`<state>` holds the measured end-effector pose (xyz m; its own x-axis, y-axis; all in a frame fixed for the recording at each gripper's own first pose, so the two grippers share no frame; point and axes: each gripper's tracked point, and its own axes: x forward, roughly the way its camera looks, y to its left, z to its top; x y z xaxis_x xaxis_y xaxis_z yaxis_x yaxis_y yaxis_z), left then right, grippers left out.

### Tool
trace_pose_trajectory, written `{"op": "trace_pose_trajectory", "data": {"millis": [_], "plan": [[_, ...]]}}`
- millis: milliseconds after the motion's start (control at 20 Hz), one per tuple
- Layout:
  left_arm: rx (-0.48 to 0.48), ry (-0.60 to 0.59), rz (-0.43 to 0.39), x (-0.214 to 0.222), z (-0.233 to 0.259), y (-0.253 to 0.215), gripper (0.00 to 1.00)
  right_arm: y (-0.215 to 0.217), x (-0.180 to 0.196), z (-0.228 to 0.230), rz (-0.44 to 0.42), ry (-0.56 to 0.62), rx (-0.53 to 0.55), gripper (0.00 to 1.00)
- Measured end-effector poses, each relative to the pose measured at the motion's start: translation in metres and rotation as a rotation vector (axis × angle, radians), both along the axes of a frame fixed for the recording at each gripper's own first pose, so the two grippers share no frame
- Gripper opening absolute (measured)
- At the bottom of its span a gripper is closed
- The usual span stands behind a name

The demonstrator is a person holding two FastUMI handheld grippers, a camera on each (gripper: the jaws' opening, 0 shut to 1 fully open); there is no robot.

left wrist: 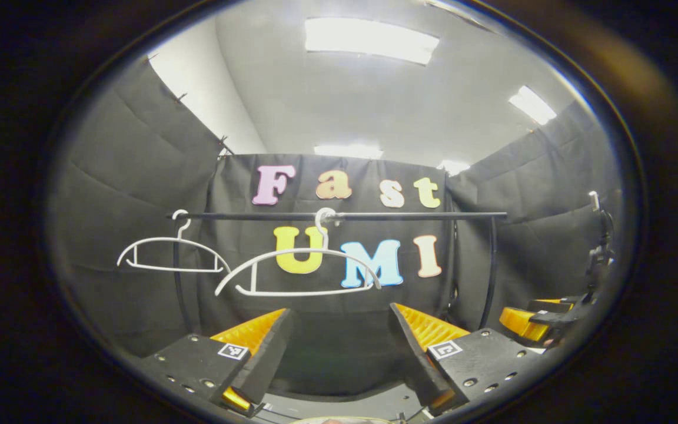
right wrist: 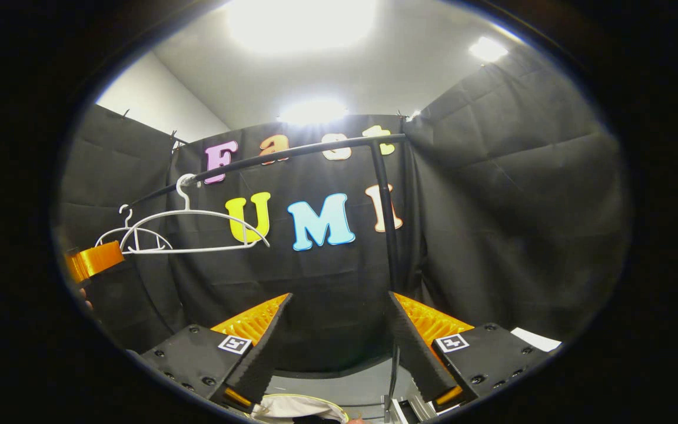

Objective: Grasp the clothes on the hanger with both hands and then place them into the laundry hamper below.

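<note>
Two bare white hangers hang on a black rail point(left wrist: 409, 216) ahead of me. In the left gripper view, one hanger point(left wrist: 168, 254) is at the rail's left end and the other hanger point(left wrist: 301, 272) is near the middle. My left gripper point(left wrist: 339, 311) stands open below them, holding nothing. In the right gripper view, the rail point(right wrist: 292, 154) slants up to the right with the nearer hanger point(right wrist: 195, 231) on it. My right gripper point(right wrist: 339, 295) is open and holds nothing. A pale cloth point(right wrist: 298, 407) lies at the bottom edge, under its fingers.
The rail's black upright post point(right wrist: 389, 229) stands just behind my right gripper, with a metal base point(right wrist: 401, 406) at its foot. The right gripper point(left wrist: 536, 323) appears at the right edge of the left gripper view. The left gripper's orange finger point(right wrist: 95, 259) appears at the right gripper view's left edge.
</note>
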<state>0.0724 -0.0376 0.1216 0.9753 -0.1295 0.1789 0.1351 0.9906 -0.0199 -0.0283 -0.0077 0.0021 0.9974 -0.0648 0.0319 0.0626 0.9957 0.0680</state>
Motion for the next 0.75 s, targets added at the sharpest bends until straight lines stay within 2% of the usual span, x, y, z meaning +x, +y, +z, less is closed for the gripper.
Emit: {"op": "trace_pose_trajectory", "data": {"millis": [150,200,250,500,750], "plan": [[-0.062,0.068,-0.002,-0.002,-0.022,0.004,0.94,-0.006,-0.006,-0.009,-0.022,0.027,-0.032,0.92],[-0.071,0.075,0.007,-0.002,-0.026,0.009,0.94,-0.007,-0.008,-0.01,-0.027,0.033,-0.039,0.98],[-0.072,0.078,0.021,-0.002,-0.029,0.014,0.94,-0.006,-0.007,-0.01,-0.027,0.036,-0.042,0.98],[-0.093,0.099,0.088,0.003,-0.04,0.03,0.94,0.002,-0.003,-0.015,0.009,0.067,-0.031,0.98],[-0.124,0.126,0.086,0.002,-0.054,0.019,0.94,0.008,-0.002,-0.024,0.04,0.101,-0.034,0.97]]}}
